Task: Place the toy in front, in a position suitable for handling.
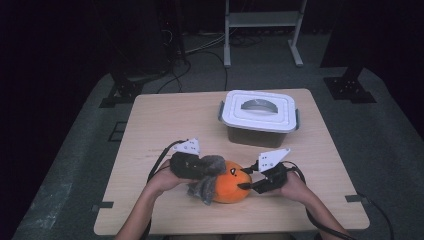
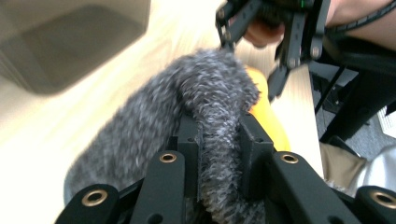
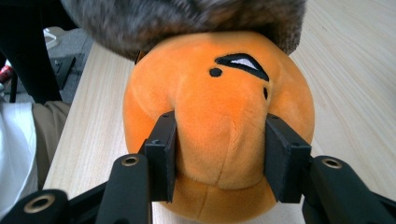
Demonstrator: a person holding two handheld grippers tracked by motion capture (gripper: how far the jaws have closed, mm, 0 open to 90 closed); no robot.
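An orange plush toy [image 1: 231,188] with an embroidered face and a grey furry part [image 1: 206,177] lies on the wooden table [image 1: 165,115] near its front edge. My left gripper [image 1: 207,170] comes in from the toy's left and is shut on the grey fur [image 2: 205,93], which bulges between its pads [image 2: 189,144]. The orange body [image 2: 270,122] shows just behind that fur. My right gripper [image 1: 246,178] comes in from the right, and its pads [image 3: 163,149] press into both sides of the orange body [image 3: 219,107]. The grey fur [image 3: 187,18] lies over the top of the toy.
A clear storage box with a white lid [image 1: 260,116] stands behind the toy at the table's centre right, latches at both ends. Black stands and cables lie on the floor beyond the table. A white frame [image 1: 262,30] stands at the back.
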